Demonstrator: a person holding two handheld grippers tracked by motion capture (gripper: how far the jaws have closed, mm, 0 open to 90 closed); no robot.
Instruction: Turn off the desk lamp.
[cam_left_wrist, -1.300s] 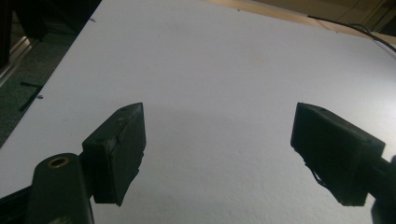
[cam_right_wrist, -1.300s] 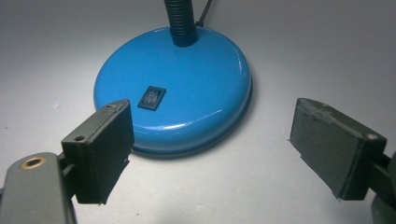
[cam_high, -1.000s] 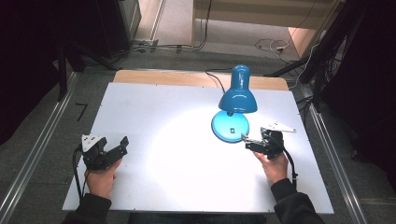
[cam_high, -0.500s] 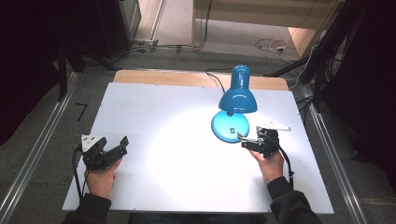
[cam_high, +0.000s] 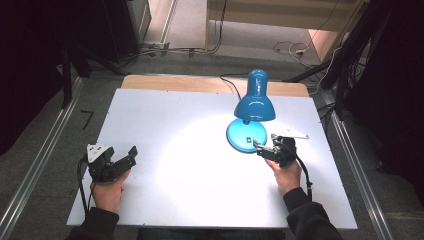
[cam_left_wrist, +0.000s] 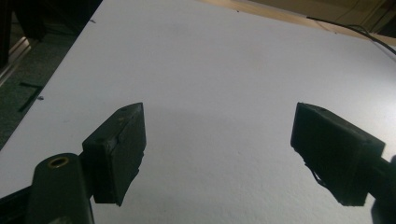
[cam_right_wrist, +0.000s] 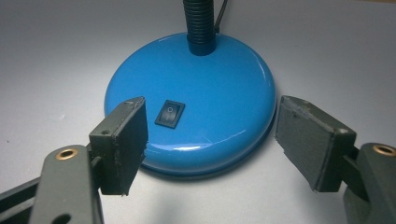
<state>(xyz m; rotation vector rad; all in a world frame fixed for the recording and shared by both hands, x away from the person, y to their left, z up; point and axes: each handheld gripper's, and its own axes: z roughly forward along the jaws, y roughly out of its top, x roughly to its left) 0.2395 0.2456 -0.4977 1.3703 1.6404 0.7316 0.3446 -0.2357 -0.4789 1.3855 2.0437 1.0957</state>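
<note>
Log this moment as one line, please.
left gripper: open, idle on table | right gripper: open, at lamp base near switch | lamp lit

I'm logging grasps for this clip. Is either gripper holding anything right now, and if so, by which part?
Nothing is held. The left gripper is open over bare table. The right gripper is open, its jaws on either side of the lamp base without closing on it.
</note>
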